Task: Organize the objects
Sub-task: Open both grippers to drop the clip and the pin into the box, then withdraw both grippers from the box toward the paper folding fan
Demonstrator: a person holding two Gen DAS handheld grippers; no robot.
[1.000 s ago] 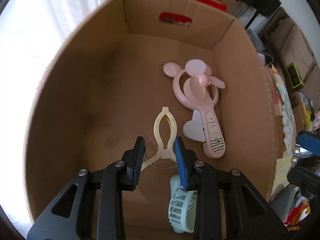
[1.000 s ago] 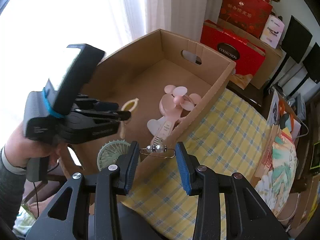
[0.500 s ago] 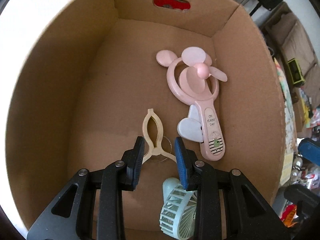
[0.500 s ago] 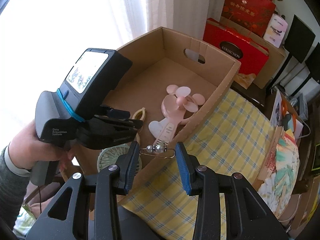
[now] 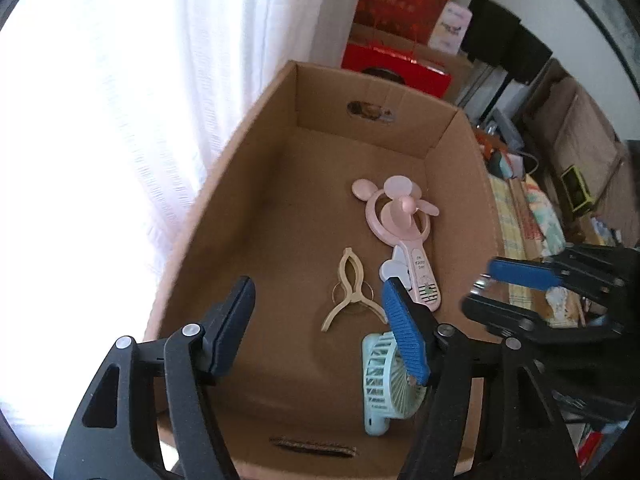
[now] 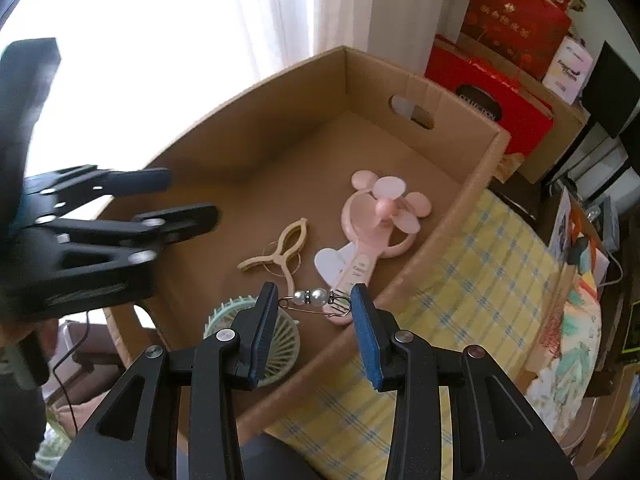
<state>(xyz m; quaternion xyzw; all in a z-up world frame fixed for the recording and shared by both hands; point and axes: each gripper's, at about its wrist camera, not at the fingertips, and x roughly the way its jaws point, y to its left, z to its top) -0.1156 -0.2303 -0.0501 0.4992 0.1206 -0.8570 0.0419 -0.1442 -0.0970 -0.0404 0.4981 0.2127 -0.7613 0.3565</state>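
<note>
A cardboard box [image 5: 248, 184] holds a beige clothes peg [image 5: 349, 287], a pink mouse-ear hand fan [image 5: 404, 232] and a mint fan [image 5: 386, 380]. My left gripper [image 5: 316, 316] is open and empty above the box's near end, with the peg lying on the box floor beyond it. My right gripper [image 6: 314, 312] is shut on a pearl safety pin [image 6: 314, 299] and holds it over the box's near right wall [image 6: 436, 240]. The box contents also show in the right wrist view: peg [image 6: 280, 252], pink fan [image 6: 372, 232], mint fan [image 6: 276, 340].
The box stands on a yellow checked cloth [image 6: 480, 288]. Red gift boxes [image 6: 492, 92] are stacked behind it by a white curtain [image 5: 220, 40]. Clutter lies on the right [image 5: 540, 216].
My left gripper has opened, let go of the beige peg and drawn back and up out of the box. The peg now lies on the box floor. My right gripper still holds the pin.
</note>
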